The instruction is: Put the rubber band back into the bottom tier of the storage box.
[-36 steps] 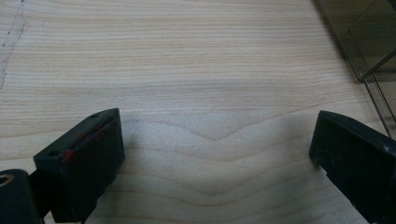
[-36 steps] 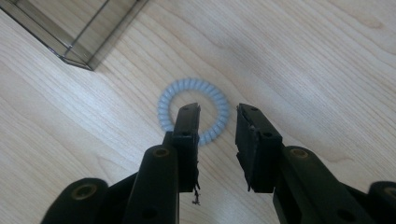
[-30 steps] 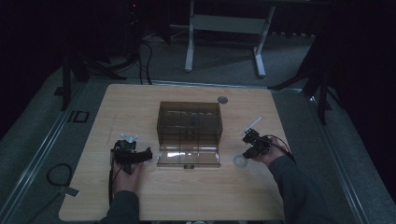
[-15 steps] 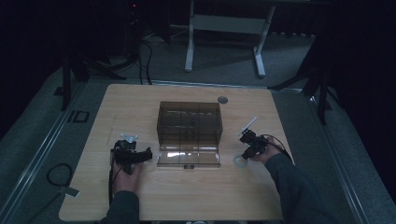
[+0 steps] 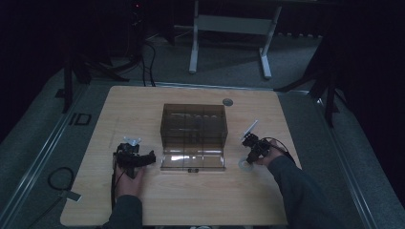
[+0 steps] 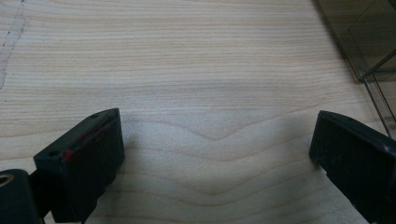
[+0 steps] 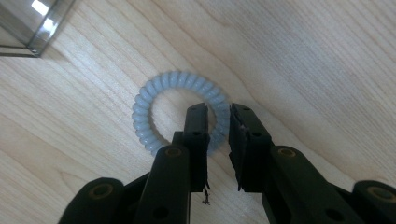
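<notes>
We see the right gripper (image 7: 217,116) with its 2 jaws narrowly closed around one side of the pale blue coil hair tie (image 7: 154,100), which lies flat on the table (image 5: 191,200), near the brown transparent box (image 5: 193,125). The left gripper (image 6: 215,149) rests wide and empty. We think the springy coil may slip out when lifted.

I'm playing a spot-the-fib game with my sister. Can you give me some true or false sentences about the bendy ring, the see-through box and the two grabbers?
1. The spiral ring lies on the wooden table. True.
2. The ring is inside the clear box. False: it lies outside, near the box's corner.
3. The right gripper has its jaws astride the ring's coil. True.
4. The left gripper holds a ring. False: its jaws stand wide apart over bare wood.
</notes>
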Motion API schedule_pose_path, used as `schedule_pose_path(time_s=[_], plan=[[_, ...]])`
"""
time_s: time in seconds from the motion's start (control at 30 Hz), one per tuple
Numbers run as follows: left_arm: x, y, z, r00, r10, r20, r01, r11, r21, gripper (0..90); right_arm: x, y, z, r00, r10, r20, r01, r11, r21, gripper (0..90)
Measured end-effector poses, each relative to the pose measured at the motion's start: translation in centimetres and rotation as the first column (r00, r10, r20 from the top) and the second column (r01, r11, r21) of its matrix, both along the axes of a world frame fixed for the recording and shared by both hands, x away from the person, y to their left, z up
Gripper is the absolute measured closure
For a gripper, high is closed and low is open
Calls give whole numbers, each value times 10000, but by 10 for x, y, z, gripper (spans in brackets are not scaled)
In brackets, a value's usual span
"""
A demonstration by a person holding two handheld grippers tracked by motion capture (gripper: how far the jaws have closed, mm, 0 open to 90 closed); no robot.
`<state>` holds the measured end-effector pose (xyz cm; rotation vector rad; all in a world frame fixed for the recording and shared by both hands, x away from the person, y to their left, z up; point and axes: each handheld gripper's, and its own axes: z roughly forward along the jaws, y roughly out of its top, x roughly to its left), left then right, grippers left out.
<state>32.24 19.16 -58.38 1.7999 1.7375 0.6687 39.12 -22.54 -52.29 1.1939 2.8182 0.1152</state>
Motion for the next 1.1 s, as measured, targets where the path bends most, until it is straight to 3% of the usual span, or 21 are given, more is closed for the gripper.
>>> schedule_pose_path(time_s=[0.4,0.67,1.03,1.1], plan=[[0,0,0,10000,-2,1,2,10000,0,31,2,11,-5,9996,288,-75,-293,9955,-903,771],[0,0,0,10000,-1,1,1,10000,0,31,5,15,-8,9991,397,-166,-414,9914,-1238,793],[0,0,0,10000,-1,1,1,10000,-3,31,7,16,-6,9976,548,-427,-599,9897,-1301,822],[0,0,0,10000,-1,2,1,10000,0,31,6,15,1,9982,502,-331,-536,9925,-1101,822]])
